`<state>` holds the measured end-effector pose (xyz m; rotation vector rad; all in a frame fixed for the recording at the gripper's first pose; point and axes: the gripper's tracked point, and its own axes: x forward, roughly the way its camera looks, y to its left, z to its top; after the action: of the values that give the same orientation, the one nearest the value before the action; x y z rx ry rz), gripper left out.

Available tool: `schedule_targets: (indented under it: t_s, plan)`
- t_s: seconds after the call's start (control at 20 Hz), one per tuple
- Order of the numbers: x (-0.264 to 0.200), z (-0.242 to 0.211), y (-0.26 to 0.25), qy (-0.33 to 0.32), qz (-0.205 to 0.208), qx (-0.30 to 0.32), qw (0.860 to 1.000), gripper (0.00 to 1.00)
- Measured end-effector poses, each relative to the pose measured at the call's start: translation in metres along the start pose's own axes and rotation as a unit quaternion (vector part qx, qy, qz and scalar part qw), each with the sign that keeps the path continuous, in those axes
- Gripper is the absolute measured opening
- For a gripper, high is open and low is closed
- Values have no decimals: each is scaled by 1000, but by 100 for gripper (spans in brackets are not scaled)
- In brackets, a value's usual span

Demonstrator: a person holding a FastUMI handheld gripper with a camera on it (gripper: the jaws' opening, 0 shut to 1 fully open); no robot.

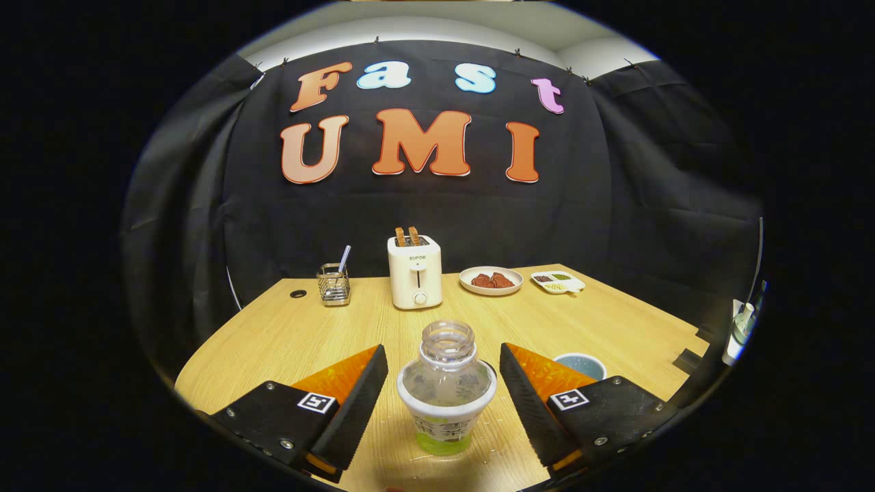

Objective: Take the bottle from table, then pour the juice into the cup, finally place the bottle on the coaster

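Bottle (446, 389) between wide-open claw (443, 403), untouched

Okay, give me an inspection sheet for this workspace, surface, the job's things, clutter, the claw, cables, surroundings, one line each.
Surface: wooden table, with a small round hole near the utensil holder.
Job's things: uncapped bottle upright between the fingers, a little green juice at its bottom; cup beyond the right finger; a dark edge behind the bottle may be the coaster, cannot tell.
Clutter: toaster with toast, utensil holder, plate of food, divided dish.
Claw: claw open, fingers either side of the bottle, not touching.
Cables: nothing seen.
Surroundings: black cloth wall.
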<state>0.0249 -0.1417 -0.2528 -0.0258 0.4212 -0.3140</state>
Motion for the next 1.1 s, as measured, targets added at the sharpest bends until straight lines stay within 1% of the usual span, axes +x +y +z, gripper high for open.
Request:
schedule_targets:
  t_s: [0.25, 0.5, 0.55, 0.6, 0.65, 0.75, 0.95, 1.1]
  plan:
    - [11, -29, 6, 20, 11, 2, 1000, 98]
    - [24, -49, 5, 39, 5, -19, 999, 98]
    - [24, -52, 5, 41, 5, -22, 999, 96]
    - [28, -50, 5, 32, 10, -23, 999, 91]
    - [26, -51, 1, 38, 3, -17, 999, 65]
    - [25, -50, -5, 41, -5, 3, 999, 63]
    - [22, -38, -8, 35, -3, 49, 998, 62]
    - [18, -22, 2, 25, 27, 123, 992, 62]
